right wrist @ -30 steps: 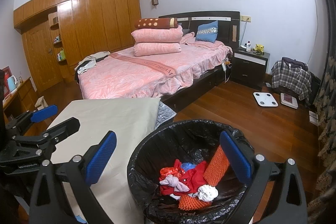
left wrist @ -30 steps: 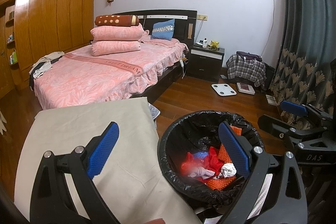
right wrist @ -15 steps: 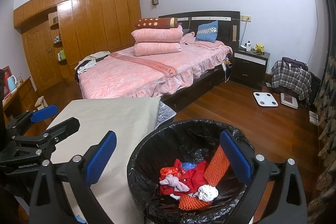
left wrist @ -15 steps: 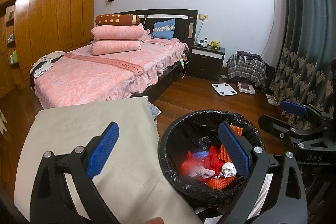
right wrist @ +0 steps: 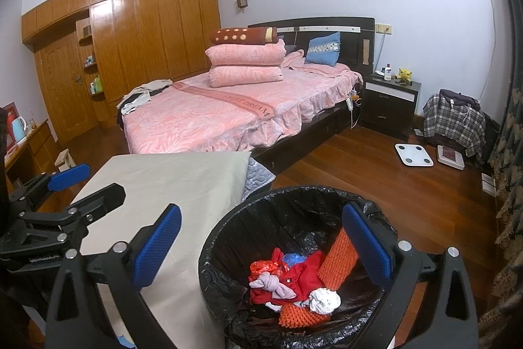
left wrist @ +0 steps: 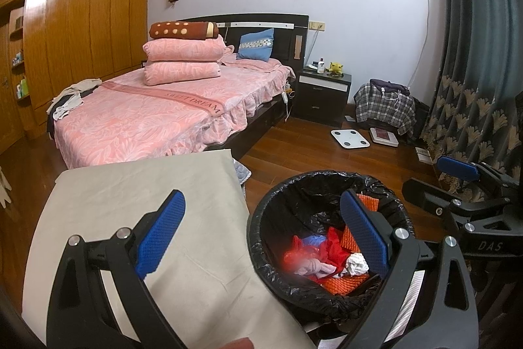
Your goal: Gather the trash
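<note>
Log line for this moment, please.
left gripper open, empty | right gripper open, empty | bin holds trash | table bare

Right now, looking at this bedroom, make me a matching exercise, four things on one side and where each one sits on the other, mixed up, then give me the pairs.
Things:
1. crumpled white paper
2. yellow plush toy
3. white scale
4. brown dotted pillow

Places:
A. on the wooden floor
B. on top of the stacked pink bedding
C. inside the black-lined bin
D. on the nightstand

Pairs: 1-C, 2-D, 3-A, 4-B
</note>
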Demonstrator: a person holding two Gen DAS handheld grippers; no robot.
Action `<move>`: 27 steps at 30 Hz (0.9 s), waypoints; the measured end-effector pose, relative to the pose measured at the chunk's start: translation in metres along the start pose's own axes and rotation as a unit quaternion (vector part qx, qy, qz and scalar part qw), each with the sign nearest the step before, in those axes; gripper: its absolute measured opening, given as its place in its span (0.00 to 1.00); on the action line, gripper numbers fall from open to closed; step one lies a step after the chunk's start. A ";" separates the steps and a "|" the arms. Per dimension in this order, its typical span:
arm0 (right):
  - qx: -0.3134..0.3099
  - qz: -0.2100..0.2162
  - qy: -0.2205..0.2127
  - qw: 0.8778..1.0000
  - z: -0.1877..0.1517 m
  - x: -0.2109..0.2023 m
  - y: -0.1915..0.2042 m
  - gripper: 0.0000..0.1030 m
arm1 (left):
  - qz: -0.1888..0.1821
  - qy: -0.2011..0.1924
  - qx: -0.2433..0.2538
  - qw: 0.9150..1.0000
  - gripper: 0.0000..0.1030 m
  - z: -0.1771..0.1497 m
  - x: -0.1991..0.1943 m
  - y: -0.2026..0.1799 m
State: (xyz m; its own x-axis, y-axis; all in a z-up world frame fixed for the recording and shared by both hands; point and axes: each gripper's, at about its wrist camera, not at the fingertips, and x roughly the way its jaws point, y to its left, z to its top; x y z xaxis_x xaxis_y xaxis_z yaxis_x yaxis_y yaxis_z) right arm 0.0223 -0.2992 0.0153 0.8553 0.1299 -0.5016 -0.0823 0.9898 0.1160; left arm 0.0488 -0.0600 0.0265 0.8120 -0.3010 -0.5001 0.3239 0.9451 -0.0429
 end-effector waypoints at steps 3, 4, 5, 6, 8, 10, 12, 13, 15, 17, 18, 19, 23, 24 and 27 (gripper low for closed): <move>0.000 -0.001 0.000 1.000 0.000 0.000 0.000 0.94 | 0.000 0.000 0.000 1.000 0.90 -0.001 0.000 0.001; 0.000 -0.001 0.000 1.000 0.000 0.000 0.000 0.94 | 0.000 0.000 0.000 1.000 0.90 -0.001 0.000 0.001; 0.000 0.000 0.000 1.000 0.000 0.000 0.000 0.94 | 0.000 0.000 0.000 1.000 0.90 -0.001 0.000 0.001; 0.000 -0.001 0.001 1.000 0.000 0.000 0.000 0.94 | 0.001 0.000 0.000 1.000 0.90 0.000 0.000 0.001; 0.000 0.000 0.000 1.000 0.000 0.000 0.000 0.94 | 0.000 0.000 0.000 1.000 0.90 0.000 0.000 0.001; 0.000 -0.001 0.000 1.000 0.001 0.000 0.001 0.94 | 0.000 0.001 -0.001 1.000 0.90 -0.001 0.000 0.001; 0.000 0.000 0.000 1.000 0.001 0.000 0.000 0.94 | 0.000 0.000 -0.001 1.000 0.90 0.000 0.000 0.001; 0.000 -0.001 0.000 1.000 0.001 0.000 0.000 0.94 | 0.000 0.001 -0.001 1.000 0.90 0.000 -0.001 0.001; 0.000 0.000 0.001 1.000 0.001 0.000 0.000 0.94 | 0.000 0.001 0.000 1.000 0.90 0.000 0.000 0.001; 0.000 -0.001 0.001 1.000 0.001 0.000 0.000 0.94 | 0.000 0.002 -0.001 1.000 0.90 -0.003 0.000 0.003; 0.000 -0.001 0.001 1.000 0.001 0.000 0.000 0.94 | -0.001 0.002 -0.002 1.000 0.90 -0.003 0.000 0.003; 0.000 -0.001 0.001 1.000 0.001 0.000 0.000 0.94 | -0.001 0.003 -0.002 1.000 0.90 -0.004 -0.001 0.003; 0.000 -0.001 0.000 1.000 0.001 0.000 0.000 0.94 | -0.001 0.003 0.000 1.000 0.90 -0.006 -0.002 0.003; 0.000 0.000 0.000 1.000 0.001 0.000 0.000 0.94 | -0.001 0.003 0.000 1.000 0.90 -0.005 -0.001 0.003; -0.001 0.000 0.000 1.000 0.002 0.000 0.000 0.94 | -0.001 0.004 -0.001 1.000 0.90 -0.005 0.000 0.003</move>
